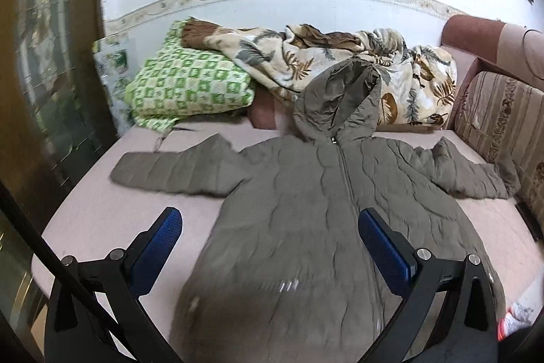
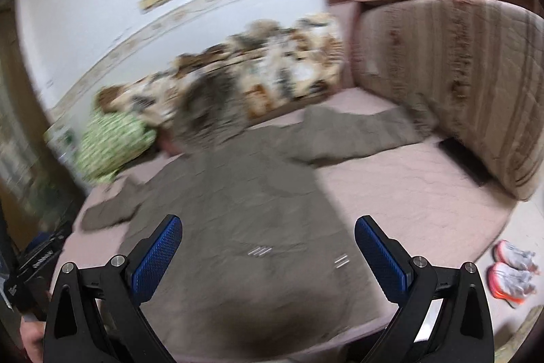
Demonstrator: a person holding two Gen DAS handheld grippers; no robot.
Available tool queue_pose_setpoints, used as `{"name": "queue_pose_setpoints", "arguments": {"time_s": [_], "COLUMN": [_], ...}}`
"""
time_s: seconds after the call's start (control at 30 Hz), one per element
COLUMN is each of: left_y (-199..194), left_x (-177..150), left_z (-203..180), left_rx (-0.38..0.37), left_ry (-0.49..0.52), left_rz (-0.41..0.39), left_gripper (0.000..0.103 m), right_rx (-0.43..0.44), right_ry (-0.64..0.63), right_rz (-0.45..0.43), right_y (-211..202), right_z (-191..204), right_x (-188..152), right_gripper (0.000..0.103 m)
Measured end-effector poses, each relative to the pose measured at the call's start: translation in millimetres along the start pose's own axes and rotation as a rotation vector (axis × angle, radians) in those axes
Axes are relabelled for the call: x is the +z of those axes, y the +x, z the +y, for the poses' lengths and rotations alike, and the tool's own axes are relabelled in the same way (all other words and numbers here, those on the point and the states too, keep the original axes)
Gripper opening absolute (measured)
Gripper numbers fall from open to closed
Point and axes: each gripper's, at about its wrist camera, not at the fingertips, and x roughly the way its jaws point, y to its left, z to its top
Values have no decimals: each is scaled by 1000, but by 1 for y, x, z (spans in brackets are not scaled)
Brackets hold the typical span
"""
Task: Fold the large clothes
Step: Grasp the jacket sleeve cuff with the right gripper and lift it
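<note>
A grey-olive quilted hooded jacket [image 1: 306, 210] lies flat and front up on a pink bed [image 1: 91, 216], zipper closed, sleeves spread left and right, hood at the far end. My left gripper [image 1: 270, 227] is open and empty, hovering over the jacket's lower body. In the blurred right wrist view the same jacket [image 2: 238, 210] lies on the bed [image 2: 408, 193]. My right gripper [image 2: 268, 233] is open and empty above the jacket's hem area.
A green checked pillow [image 1: 190, 87] and a leaf-print blanket [image 1: 340, 63] lie at the far end by the wall. A striped cushion [image 2: 459, 84] stands along the right side. White and orange sneakers [image 2: 513, 274] sit on the floor at right.
</note>
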Motion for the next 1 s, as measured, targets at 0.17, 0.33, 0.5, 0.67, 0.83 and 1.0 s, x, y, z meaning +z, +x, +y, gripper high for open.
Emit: {"name": "queue_pose_setpoints", "arguments": {"time_s": [0.17,0.33,0.5,0.67,0.83,1.0], "left_y": [94,147,154,159,162,163], "left_x": [13,-12,-4,-1,-1,-2], "left_z": [-52,-75,-70,-66,-67,-68], "left_rx": [-47,-40,-77,-79,-84,-83], "left_ry": [29,81,58,55,55,57], "left_rz": [61,100,93,89,89,88], "left_gripper": [103,103,103,103,103,103], "right_rx": [-68,-139,-248,-333,-395,-386], "right_ry": [149,303,383,398,415,430], "right_rz": [34,64,97,113,128,155], "right_y": [47,122,195,249,280,303], "right_z": [-94,-193,-257,-295,-321,-341], "right_x": [49,88,113,122,129,127], "right_gripper": [103,100,88,83,79,50]}}
